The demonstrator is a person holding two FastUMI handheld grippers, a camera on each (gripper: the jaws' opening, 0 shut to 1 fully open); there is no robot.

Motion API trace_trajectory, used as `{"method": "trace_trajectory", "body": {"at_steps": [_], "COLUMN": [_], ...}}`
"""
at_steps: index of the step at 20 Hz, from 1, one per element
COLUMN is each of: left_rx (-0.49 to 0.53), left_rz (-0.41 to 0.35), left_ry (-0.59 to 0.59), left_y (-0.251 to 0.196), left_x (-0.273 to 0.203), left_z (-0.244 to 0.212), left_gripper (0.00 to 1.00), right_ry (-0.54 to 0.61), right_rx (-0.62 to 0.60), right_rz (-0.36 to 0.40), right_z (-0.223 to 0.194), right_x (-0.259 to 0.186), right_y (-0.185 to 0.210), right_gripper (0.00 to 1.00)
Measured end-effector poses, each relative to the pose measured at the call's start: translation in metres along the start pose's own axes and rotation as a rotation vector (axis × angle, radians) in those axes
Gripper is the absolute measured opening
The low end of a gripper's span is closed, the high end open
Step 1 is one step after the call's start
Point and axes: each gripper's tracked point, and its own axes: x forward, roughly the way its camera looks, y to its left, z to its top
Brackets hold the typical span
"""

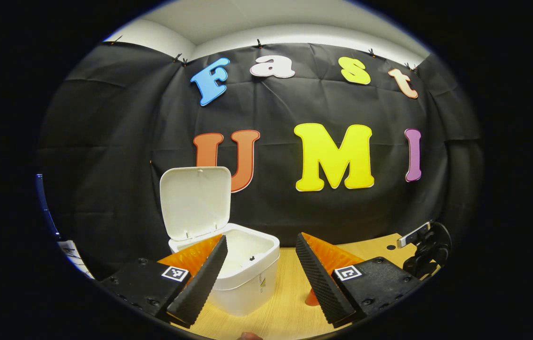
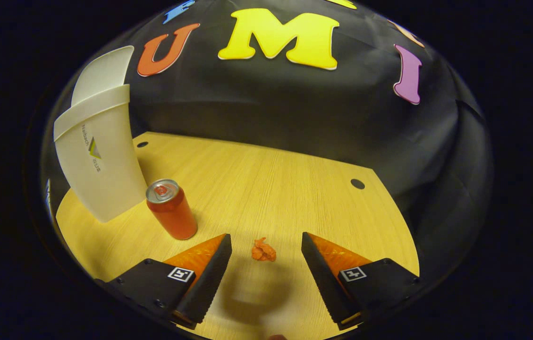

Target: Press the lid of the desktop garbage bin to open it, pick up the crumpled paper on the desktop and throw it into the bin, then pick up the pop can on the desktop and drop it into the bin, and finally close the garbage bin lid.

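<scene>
The white garbage bin stands on the wooden desktop with its lid raised upright and its inside bare. My left gripper hovers open just in front of and above the bin's rim, holding nothing. In the right gripper view the bin is at the far left, and a red pop can stands upright beside it. A small orange crumpled paper lies on the desktop between the tips of my open right gripper, untouched by either finger.
A black clamp stand with a small device sits at the desktop's right edge in the left gripper view. Two dark holes mark the wooden desktop near the back. The black cloth wall closes off the rear.
</scene>
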Motion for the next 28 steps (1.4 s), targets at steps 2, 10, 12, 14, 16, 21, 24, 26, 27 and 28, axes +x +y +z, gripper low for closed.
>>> {"method": "trace_trajectory", "body": {"at_steps": [2, 10, 12, 14, 16, 21, 24, 26, 27, 28], "left_rx": [-0.004, -0.012, -0.008, -0.006, -0.009, 0.0, -0.003, 0.006, 0.007, 0.007], "left_rz": [-0.002, -0.002, -0.001, 0.0, 0.0, 0.004, 0.001, 0.004, 0.003, 0.002], "left_ry": [0.014, 0.037, 0.042, 0.046, 0.051, 0.059, 0.062, 0.059, 0.058, 0.059], "left_y": [-0.001, -0.001, -0.002, -0.002, -0.003, -0.004, -0.007, -0.006, -0.006, -0.007], "left_x": [0.001, 0.0, 0.001, -0.001, -0.001, -0.003, -0.004, -0.006, -0.007, -0.007], "left_z": [-0.004, -0.012, -0.014, -0.015, -0.016, -0.019, -0.019, -0.018, -0.019, -0.019], "left_gripper": [0.96, 0.96, 0.96, 0.96, 0.96, 0.96, 0.96, 0.96, 0.96, 0.96], "right_ry": [0.071, 0.182, 0.201, 0.211, 0.219, 0.222, 0.215, 0.212, 0.209, 0.2], "right_rx": [0.009, 0.029, 0.032, 0.039, 0.044, 0.056, 0.04, 0.046, 0.041, 0.033], "right_rz": [0.003, 0.031, 0.037, 0.054, 0.067, 0.057, 0.026, 0.04, 0.04, 0.035], "right_z": [-0.016, -0.039, -0.045, -0.049, -0.052, -0.054, -0.055, -0.055, -0.055, -0.052], "right_x": [0.015, 0.049, 0.053, 0.055, 0.058, 0.062, 0.061, 0.061, 0.058, 0.055], "right_y": [0.0, -0.003, -0.002, 0.0, 0.001, -0.007, -0.013, -0.01, -0.013, -0.014], "right_gripper": [0.96, 0.96, 0.93, 0.86, 0.78, 0.31, 0.33, 0.14, 0.14, 0.14]}}
